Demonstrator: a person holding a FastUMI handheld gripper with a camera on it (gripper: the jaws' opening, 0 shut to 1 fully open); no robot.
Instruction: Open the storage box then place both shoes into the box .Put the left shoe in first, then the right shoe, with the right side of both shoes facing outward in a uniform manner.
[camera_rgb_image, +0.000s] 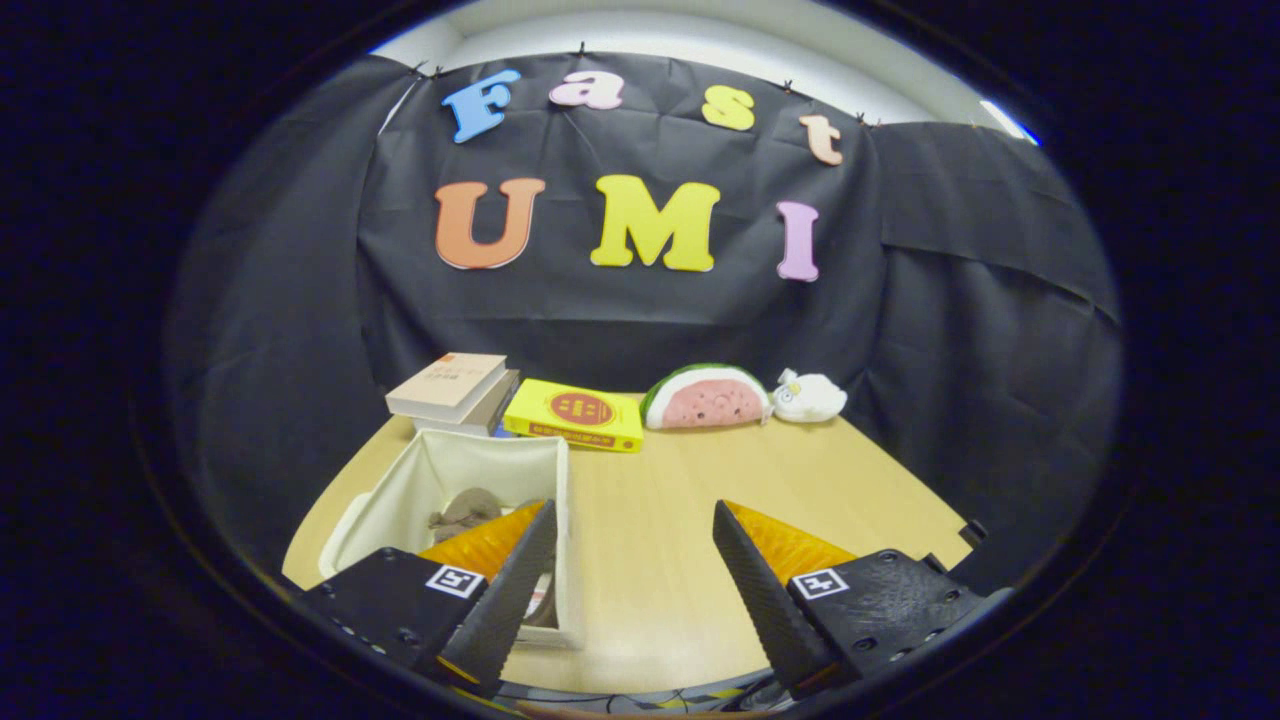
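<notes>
The hand-held gripper (634, 560) hangs wide and empty over the tabletop (660, 520). At its ten o'clock, the open storage box (480, 470) holds a brownish shoe (465, 510) (orientation unclear). Risk, I judge: the left finger crowds the box's rim and could snag it.

table (680, 520): box (440, 470), books (455, 390), plush toys (706, 398).

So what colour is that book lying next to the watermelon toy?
Bright yellow, with a red circle on its cover; the book lies beside the watermelon toy, clearest in the gripper view.
</notes>
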